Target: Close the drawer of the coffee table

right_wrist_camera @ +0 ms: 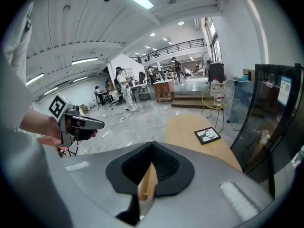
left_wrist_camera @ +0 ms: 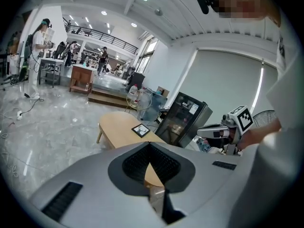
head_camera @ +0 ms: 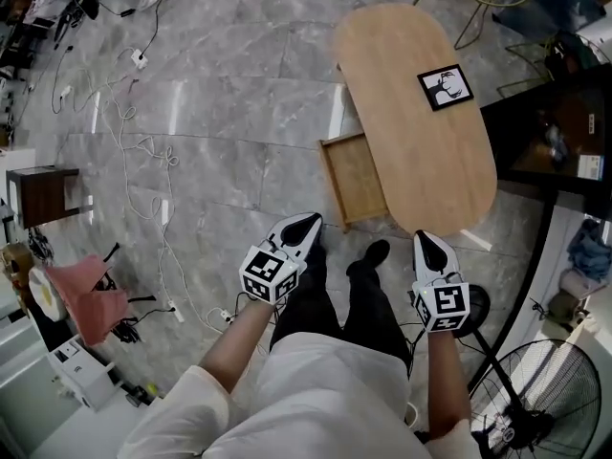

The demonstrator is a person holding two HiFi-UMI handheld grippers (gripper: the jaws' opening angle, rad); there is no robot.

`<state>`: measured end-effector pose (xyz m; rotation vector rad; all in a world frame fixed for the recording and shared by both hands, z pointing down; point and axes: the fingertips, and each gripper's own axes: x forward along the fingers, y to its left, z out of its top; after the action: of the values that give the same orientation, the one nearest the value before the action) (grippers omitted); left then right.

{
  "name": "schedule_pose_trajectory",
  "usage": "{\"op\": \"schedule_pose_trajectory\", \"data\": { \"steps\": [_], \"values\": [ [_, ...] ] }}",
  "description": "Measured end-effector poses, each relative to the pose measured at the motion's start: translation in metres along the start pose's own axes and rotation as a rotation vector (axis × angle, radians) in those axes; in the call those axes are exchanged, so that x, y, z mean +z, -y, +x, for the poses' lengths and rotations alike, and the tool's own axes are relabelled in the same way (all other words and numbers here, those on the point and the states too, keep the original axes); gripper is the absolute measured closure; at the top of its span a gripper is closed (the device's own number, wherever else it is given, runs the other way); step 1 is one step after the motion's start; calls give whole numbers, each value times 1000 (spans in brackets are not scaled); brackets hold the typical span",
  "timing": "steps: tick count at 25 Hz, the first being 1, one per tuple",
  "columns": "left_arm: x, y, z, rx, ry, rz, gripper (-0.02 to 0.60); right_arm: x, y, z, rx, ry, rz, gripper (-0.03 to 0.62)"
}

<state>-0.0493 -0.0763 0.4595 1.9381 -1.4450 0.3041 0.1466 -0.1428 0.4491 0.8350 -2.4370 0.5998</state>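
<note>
As both tools hang low ahead of the person's legs, I see the left gripper (head_camera: 308,223) and right gripper (head_camera: 424,240) aimed fwd and down at the oval wooden desk (head_camera: 411,151) on the grey marble floor (head_camera: 220,113). The left fingers (left_wrist_camera: 137,163) are pressed tip to tip w/ nothing between them. The right fingers (right_wrist_camera: 166,165) likewise meet at the tips, gripping nothing.

The drawer (head_camera: 356,178) stands pulled out of the desk's left long edge, toward its near end, pale wood inside showing. In the head view the left gripper sits just beside the drawer's near corner, not touching it. The right gripper hangs off the desk's near end, on the opp. side.

A framed b&w picture (head_camera: 445,87) lies on the desk's far half, close to the right edge. A dark shoe (head_camera: 375,252) shows between the grippers. White cables (head_camera: 143,151) trail over the floor at left. A dark cabinet (head_camera: 559,132) stands beside the desk's right edge, w/ a fan (head_camera: 550,395) at bottom right.
</note>
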Motion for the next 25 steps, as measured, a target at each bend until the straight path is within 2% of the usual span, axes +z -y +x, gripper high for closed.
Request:
{"op": "schedule_pose_trajectory", "data": {
  "steps": [9, 25],
  "values": [
    [-53, -28, 34, -13, -54, -36, 575, -52, -2, 47, 14, -55, 85, 583],
    [-151, -66, 85, -24, -154, -95, 575, -148, -3, 118, 11, -157, 104, 583]
  ]
}}
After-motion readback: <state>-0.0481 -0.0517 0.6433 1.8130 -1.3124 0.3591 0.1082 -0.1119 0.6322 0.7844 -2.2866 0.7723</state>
